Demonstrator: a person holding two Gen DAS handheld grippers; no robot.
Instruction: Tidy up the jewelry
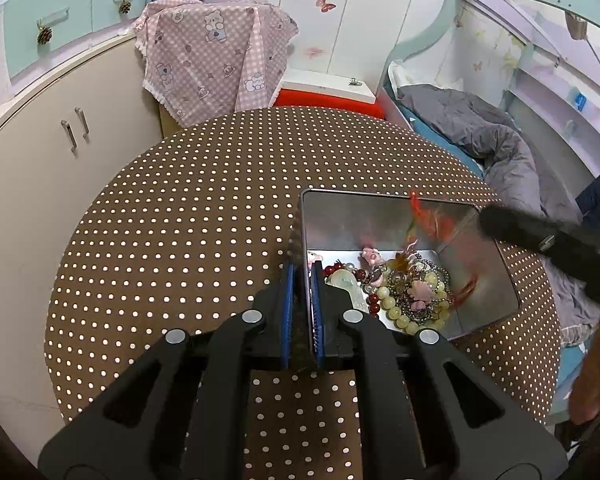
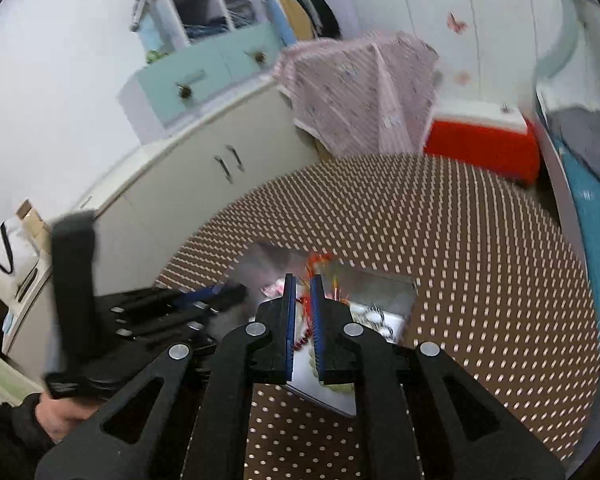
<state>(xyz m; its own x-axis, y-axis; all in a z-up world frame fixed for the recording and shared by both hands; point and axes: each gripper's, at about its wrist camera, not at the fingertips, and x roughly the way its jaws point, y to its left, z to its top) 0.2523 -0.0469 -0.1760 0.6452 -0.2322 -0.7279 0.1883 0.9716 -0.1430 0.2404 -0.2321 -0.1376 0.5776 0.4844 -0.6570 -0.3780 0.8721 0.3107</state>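
- On the dotted table, a metal tin, lid off, jewelry heaped on its floor: pale bead bracelet, dark red beads, pink charms.
- Left wrist view: left gripper pinching the tin's near-left wall, one blue pad outside, one inside, nearly together.
- Same view only: red tassel blurred above the tin; right gripper's dark body entering from the right, fingers hidden there.
- Right wrist view: right gripper over the tin, fingers a narrow gap apart; red cord visible in the gap, contact with the pads impossible to tell through blur.
- That view only: a hand on the left gripper's handle.
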